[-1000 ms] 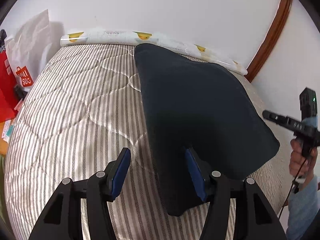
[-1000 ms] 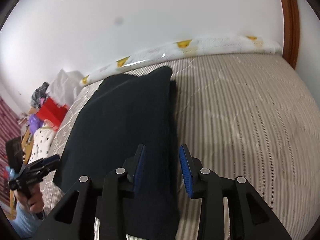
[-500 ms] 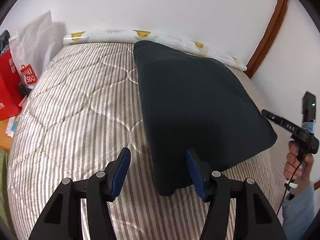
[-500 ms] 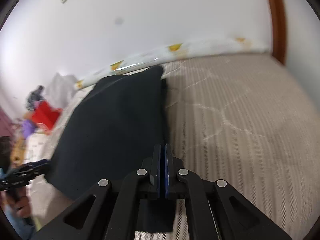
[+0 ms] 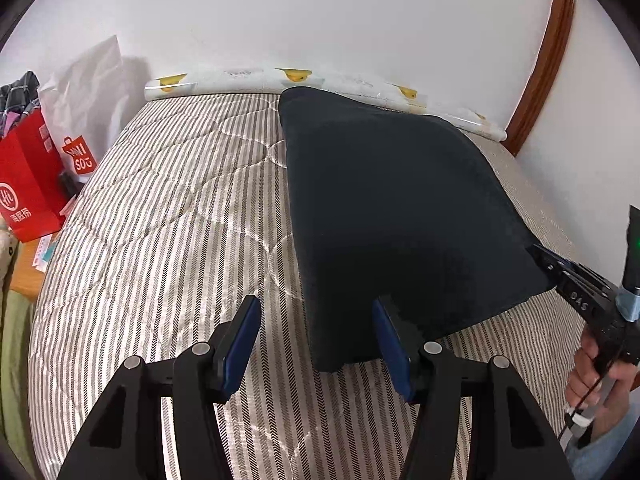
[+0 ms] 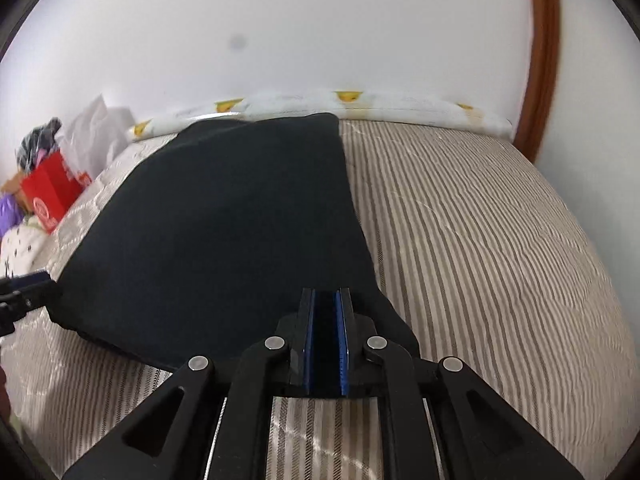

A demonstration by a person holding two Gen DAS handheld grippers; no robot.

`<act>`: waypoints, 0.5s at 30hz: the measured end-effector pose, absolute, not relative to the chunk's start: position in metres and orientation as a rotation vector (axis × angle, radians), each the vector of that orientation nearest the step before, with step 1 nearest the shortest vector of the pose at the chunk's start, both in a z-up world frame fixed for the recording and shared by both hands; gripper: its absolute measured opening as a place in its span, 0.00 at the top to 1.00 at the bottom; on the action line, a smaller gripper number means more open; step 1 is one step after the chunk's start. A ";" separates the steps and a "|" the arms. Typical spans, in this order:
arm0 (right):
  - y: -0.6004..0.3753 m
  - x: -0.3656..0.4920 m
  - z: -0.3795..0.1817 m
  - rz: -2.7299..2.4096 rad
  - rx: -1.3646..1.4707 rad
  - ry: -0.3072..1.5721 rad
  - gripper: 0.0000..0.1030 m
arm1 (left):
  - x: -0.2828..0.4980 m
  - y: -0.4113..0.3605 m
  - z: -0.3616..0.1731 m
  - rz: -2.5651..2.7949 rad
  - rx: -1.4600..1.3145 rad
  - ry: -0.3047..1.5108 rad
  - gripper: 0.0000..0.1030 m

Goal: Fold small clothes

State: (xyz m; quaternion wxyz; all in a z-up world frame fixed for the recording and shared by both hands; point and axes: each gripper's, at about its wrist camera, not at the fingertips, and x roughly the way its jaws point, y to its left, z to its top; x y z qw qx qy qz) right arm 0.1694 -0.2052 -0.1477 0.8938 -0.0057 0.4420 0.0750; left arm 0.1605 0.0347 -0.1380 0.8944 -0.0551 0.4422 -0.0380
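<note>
1. Dark garment (image 5: pixel 396 216) lying folded on striped mattress (image 5: pixel 172 216).
2. Right gripper (image 6: pixel 325 320) clamped on near corner; left gripper (image 5: pixel 316 344) spread wide around other corner.
3. Further folds likely remaining.

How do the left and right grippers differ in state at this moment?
The left gripper is open, its jaws straddling the near left corner of the dark garment without pinching it. The right gripper is shut on the garment's near right corner. Both have blue pads on black fingers and sit low at the garment's near edge on the striped mattress.
</note>
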 end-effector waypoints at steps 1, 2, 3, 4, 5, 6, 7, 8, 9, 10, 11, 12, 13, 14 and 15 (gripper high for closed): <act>-0.207 0.169 -0.146 0.147 0.006 0.926 0.90 | 0.160 0.034 -0.138 -0.073 -0.116 0.918 0.47; -0.209 0.167 -0.144 0.136 0.023 0.934 0.90 | 0.158 0.034 -0.137 -0.069 -0.118 0.920 0.47; -0.211 0.165 -0.141 0.125 0.040 0.940 0.90 | 0.157 0.034 -0.136 -0.068 -0.120 0.921 0.47; -0.212 0.162 -0.138 0.117 0.056 0.947 0.89 | 0.155 0.033 -0.134 -0.068 -0.120 0.920 0.47; -0.215 0.160 -0.134 0.110 0.075 0.955 0.86 | 0.152 0.032 -0.131 -0.071 -0.120 0.915 0.47; -0.217 0.157 -0.130 0.103 0.089 0.966 0.84 | 0.149 0.031 -0.128 -0.073 -0.116 0.911 0.47; -0.219 0.152 -0.125 0.098 0.100 0.974 0.80 | 0.145 0.029 -0.124 -0.069 -0.111 0.902 0.45; -0.219 0.147 -0.119 0.084 0.094 0.972 0.73 | 0.139 0.028 -0.119 -0.050 -0.102 0.891 0.39; -0.218 0.141 -0.113 0.064 0.078 0.963 0.69 | 0.134 0.027 -0.114 -0.032 -0.095 0.875 0.37; -0.217 0.132 -0.104 0.040 0.056 0.947 0.62 | 0.127 0.026 -0.109 -0.032 -0.093 0.857 0.35; -0.216 0.126 -0.097 0.035 0.045 0.935 0.58 | 0.120 0.026 -0.103 -0.037 -0.096 0.843 0.33; -0.215 0.120 -0.090 0.037 0.040 0.926 0.57 | 0.114 0.026 -0.097 -0.041 -0.102 0.832 0.31; -0.215 0.113 -0.083 0.042 0.039 0.919 0.55 | 0.109 0.026 -0.092 -0.045 -0.106 0.822 0.30; -0.214 0.104 -0.074 0.046 0.035 0.908 0.50 | 0.100 0.025 -0.084 -0.048 -0.109 0.803 0.29; -0.212 0.097 -0.067 0.049 0.026 0.899 0.47 | 0.092 0.023 -0.078 -0.047 -0.106 0.789 0.28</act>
